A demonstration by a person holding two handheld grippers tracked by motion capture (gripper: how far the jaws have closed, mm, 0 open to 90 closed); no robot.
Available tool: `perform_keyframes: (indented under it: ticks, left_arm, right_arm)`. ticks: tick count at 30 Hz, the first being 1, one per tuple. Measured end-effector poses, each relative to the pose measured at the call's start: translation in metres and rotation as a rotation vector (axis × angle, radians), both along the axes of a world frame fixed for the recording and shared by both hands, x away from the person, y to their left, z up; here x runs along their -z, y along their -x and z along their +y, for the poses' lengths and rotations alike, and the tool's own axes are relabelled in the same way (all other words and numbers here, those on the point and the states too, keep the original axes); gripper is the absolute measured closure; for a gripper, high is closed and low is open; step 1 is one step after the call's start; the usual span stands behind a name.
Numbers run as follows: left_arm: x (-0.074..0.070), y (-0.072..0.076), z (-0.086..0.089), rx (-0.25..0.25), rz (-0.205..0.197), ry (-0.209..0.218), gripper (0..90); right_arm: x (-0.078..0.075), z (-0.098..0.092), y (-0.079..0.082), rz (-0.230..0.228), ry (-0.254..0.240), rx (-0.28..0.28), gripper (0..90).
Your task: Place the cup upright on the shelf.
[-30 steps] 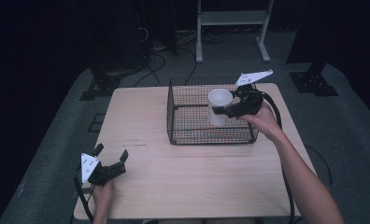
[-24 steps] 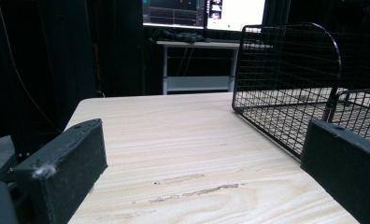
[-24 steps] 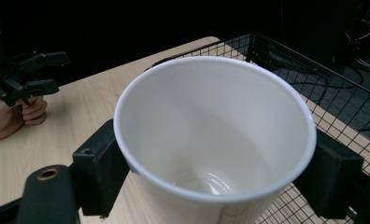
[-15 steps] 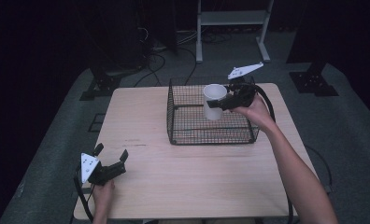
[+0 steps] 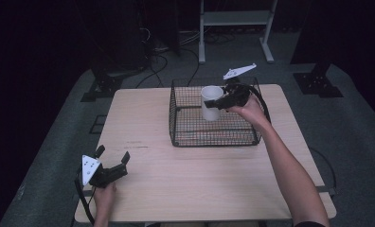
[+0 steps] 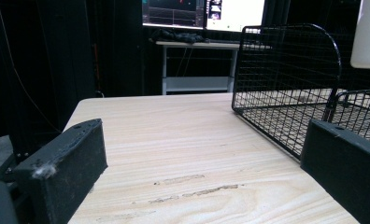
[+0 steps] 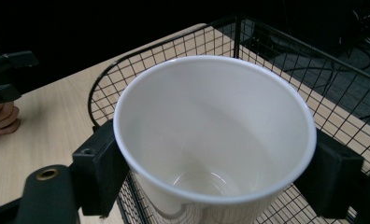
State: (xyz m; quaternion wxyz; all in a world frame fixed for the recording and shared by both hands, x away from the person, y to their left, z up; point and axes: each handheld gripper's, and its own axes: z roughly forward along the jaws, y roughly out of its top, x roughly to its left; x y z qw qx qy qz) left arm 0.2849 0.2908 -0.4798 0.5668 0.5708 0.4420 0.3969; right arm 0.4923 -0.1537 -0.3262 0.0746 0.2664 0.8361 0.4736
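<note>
The right gripper [image 5: 220, 101] has its jaws pressed against opposite sides of a white cup [image 5: 211, 102], holding it upright just under the rim, right of centre in the upper half of the high view, above the floor of the wire basket [image 5: 214, 137]. In the right gripper view the cup [image 7: 214, 135] sits in the middle of the frame, empty inside, with mesh beneath and behind it. I judge the step to be moving the cup through the basket's open top, though I cannot tell from here whether it is going in or coming out; either way it should travel straight and level, clear of the top wire, and the grip should stay gentle, since a thin-walled cup could buckle under a hard squeeze. The left gripper [image 5: 112, 164] rests at the lower left of the high view, on the table [image 5: 185, 179], jaws wide apart and holding nothing, well apart from the basket; it need not stir. By count: one cup, one basket, one table, two grippers.
</note>
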Motion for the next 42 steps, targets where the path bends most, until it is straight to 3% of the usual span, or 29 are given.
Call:
perform_keyframes:
  ticks: [12, 19, 32, 42]
  left_arm:
    - [0.0, 0.0, 0.0, 0.002, -0.001, 0.0, 0.0]
    - [0.0, 0.0, 0.0, 0.002, -0.002, -0.001, 0.0]
    - [0.0, 0.0, 0.0, 0.002, -0.002, -0.001, 0.0]
    - [0.0, 0.0, 0.0, 0.003, -0.003, 0.0, 0.0]
  right_arm:
    - [0.026, 0.006, -0.019, 0.056, 0.015, -0.001, 19.4]
    - [0.043, 0.01, -0.03, 0.092, 0.08, 0.016, 19.4]
    - [0.062, 0.011, -0.041, 0.144, 0.126, 0.022, 19.3]
    - [0.072, 0.015, -0.045, 0.15, 0.177, 0.025, 19.2]
